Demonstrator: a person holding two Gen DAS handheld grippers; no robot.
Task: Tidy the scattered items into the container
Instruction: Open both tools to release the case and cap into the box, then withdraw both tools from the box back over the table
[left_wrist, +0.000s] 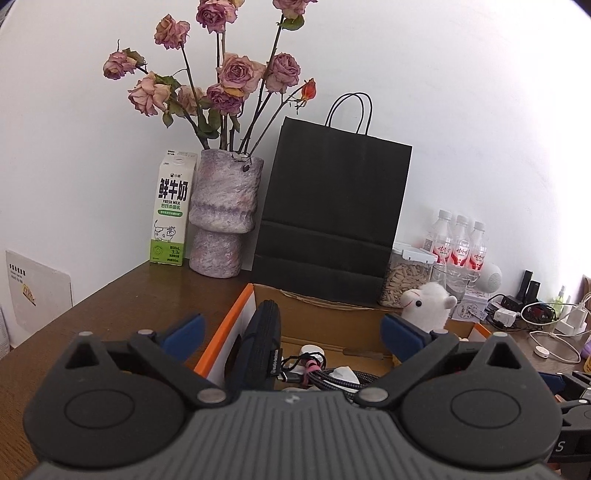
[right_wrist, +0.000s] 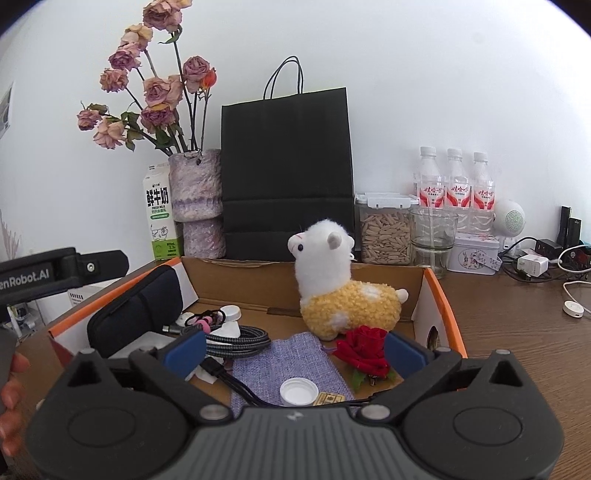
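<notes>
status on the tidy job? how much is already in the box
Mostly done. Inside the orange-edged cardboard box: white-and-yellow plush alpaca, dark zip pouch, braided grey cable, purple fabric pouch, red rose, white bottle cap. In hand: nothing; left gripper and right gripper are open and empty. Possibly left: small white round puck on the table.

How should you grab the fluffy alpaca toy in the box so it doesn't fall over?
Grip the alpaca toy around its upright white neck, coming down from above. It stands in the cardboard box with walls close behind and to its right, so the top is the open way in. The neck is narrower than the round yellow body and probably fits the right tool better.
</notes>
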